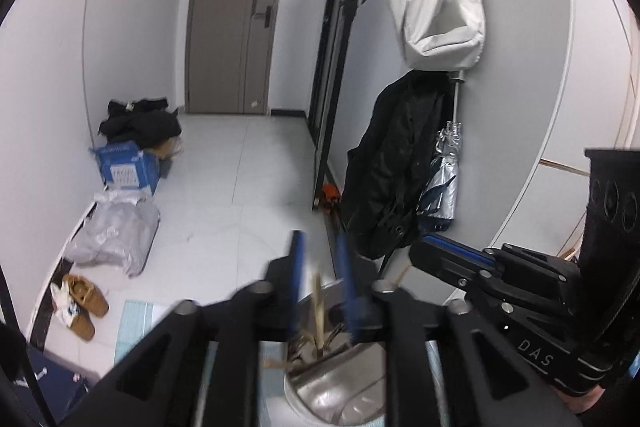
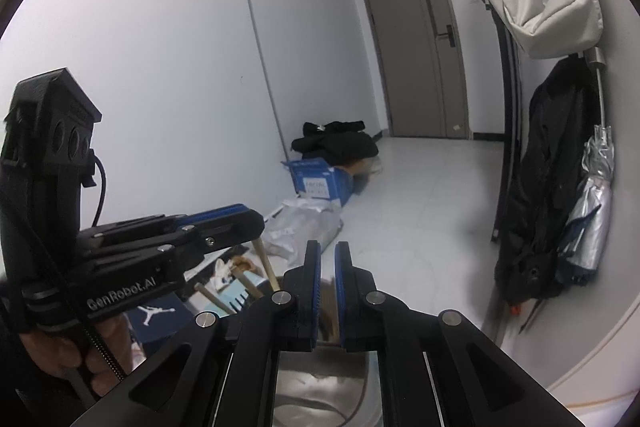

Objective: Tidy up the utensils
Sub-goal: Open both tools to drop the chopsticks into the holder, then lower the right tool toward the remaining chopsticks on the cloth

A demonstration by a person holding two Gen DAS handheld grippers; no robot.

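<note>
A white-tiled hallway lies ahead. Your left claw (image 1: 320,279) stands parted around a wooden utensil (image 1: 318,307) upright in the steel holder (image 1: 332,391), seemingly released. Your right claw (image 2: 328,283) is slightly parted around another stick (image 2: 330,311); whether it grips, I cannot tell. Most utensils look stowed.

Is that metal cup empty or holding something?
Holding something: wooden-handled utensils stand inside the metal cup, their handles poking up above its rim, in both views.
</note>
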